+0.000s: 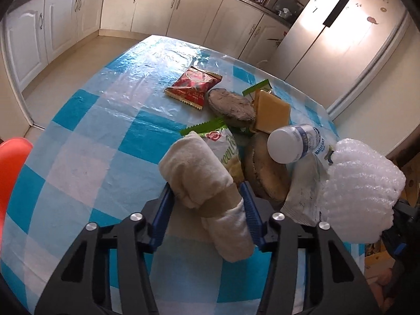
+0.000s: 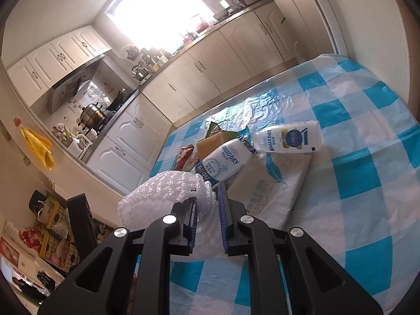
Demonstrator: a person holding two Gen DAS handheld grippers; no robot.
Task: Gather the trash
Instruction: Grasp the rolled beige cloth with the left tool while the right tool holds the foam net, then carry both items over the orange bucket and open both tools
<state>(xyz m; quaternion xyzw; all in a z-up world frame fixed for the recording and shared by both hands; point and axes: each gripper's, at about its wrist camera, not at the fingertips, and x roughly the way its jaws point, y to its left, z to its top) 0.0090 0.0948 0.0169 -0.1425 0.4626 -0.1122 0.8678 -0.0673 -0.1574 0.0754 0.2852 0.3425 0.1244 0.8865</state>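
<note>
My left gripper (image 1: 207,197) is shut on a rolled cream cloth bundle (image 1: 202,173) bound with brown tape, held above the checked table (image 1: 86,136). My right gripper (image 2: 208,199) is shut on a wad of white bubble wrap (image 2: 168,189), which also shows at the right of the left wrist view (image 1: 362,189). Trash lies ahead of the left gripper: a red snack packet (image 1: 193,86), a green pea snack bag (image 1: 225,147), a yellow box (image 1: 271,111) and a white bottle (image 1: 291,141). The right wrist view shows two white bottles (image 2: 288,136) (image 2: 225,162) and a white feather-print bag (image 2: 270,186).
Two round wooden slabs (image 1: 231,106) (image 1: 267,168) lie among the trash. An orange chair (image 1: 10,168) stands at the table's left. Kitchen cabinets (image 1: 65,18) line the walls and a fridge (image 1: 349,39) stands beyond the table's far right corner.
</note>
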